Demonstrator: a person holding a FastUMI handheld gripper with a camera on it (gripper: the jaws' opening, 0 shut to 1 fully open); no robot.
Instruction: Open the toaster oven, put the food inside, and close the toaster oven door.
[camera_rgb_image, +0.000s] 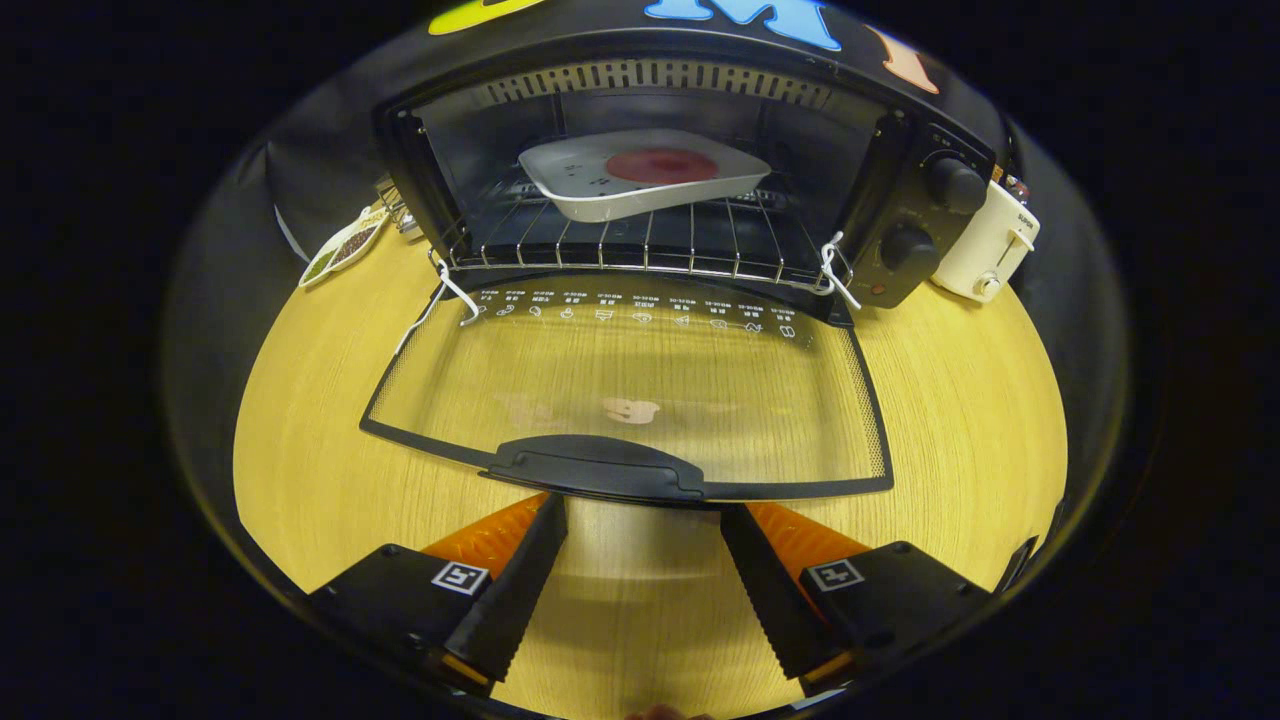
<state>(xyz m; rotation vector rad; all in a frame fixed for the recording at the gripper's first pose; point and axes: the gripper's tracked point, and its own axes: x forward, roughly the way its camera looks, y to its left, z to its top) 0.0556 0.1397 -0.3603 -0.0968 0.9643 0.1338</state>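
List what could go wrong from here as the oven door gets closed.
The gripper is open just under the door handle, gripping nothing, so the lowered glass door might slip off while being lifted. The white tray sits angled on the wire rack; a hard swing could jolt it. The white cords at the hinges might snag.

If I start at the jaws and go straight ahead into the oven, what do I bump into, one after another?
Open gripper with nothing between its jaws → door handle → glass door lying flat → wire rack → white tray with the round red food on it.
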